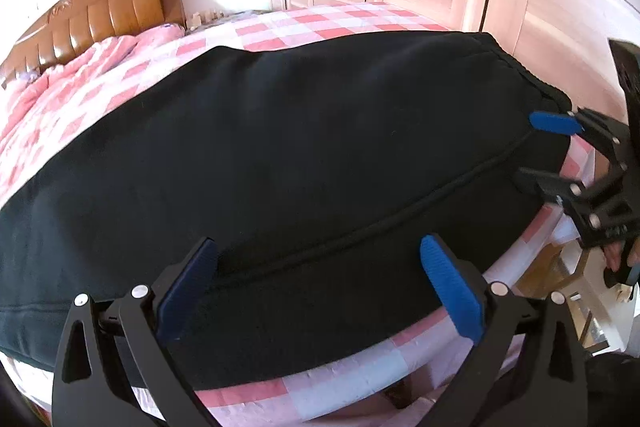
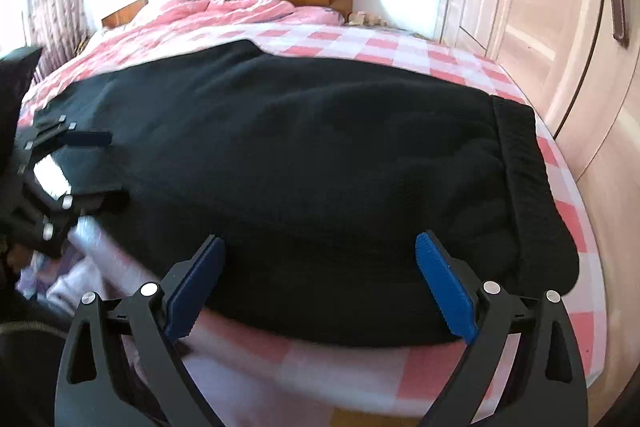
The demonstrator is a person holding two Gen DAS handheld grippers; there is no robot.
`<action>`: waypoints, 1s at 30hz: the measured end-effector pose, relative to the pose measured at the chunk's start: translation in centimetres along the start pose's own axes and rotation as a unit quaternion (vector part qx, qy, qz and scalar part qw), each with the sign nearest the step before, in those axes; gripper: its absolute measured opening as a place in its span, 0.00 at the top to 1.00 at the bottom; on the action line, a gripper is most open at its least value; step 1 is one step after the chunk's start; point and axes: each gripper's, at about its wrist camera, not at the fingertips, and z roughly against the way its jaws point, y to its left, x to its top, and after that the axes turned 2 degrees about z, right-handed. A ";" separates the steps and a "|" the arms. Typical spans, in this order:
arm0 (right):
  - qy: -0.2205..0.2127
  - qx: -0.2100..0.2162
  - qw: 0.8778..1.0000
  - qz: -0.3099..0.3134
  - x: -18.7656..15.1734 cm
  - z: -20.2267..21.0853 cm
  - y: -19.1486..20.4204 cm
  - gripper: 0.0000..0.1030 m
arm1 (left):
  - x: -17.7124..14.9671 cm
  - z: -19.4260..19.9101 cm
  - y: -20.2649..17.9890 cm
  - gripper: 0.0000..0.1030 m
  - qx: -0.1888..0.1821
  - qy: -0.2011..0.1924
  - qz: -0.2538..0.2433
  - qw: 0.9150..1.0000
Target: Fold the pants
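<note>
Black pants point(image 1: 280, 155) are lying flat on the checked bed point(image 1: 320, 27) just ahead of both spread-fingered grippers, left point(image 1: 320, 287) and right point(image 2: 320, 287), which are lining up for a near-edge pinch before folding.

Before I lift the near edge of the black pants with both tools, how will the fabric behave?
Probably floppy: the pants lie flat and follow the bed without holding any shape, so the span between the tools should sag. The cloth looks thick and fleecy, so likely weighty for pants. The waistband looks denser and may hang lower. Both tools stand open.
</note>
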 end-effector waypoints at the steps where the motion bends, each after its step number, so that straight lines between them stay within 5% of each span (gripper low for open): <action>1: 0.003 -0.007 1.000 0.008 -0.1 0.0 0.3 0.11 | 0.0 0.0 0.0 0.01 -0.002 0.000 0.003 1.000; 17: 0.014 -0.013 1.000 0.005 0.0 -0.3 0.4 0.10 | -0.7 0.2 0.1 0.01 -0.007 -0.008 0.003 1.000; 20: 0.049 -0.021 0.999 -0.005 1.2 -0.3 0.6 0.11 | -0.4 0.7 0.0 0.02 -0.003 -0.001 0.001 1.000; 22: 0.036 -0.022 0.999 -0.004 2.5 0.2 1.1 0.11 | 0.0 2.3 0.8 0.02 -0.002 -0.020 0.001 1.000; 26: 0.001 0.006 1.000 0.006 5.4 -0.5 3.6 0.11 | 0.4 3.6 6.8 0.02 0.059 -0.035 0.060 0.996; 30: 0.014 0.004 0.998 0.055 7.4 -4.1 8.0 0.11 | -1.2 3.4 16.3 0.02 0.110 -0.003 0.184 0.977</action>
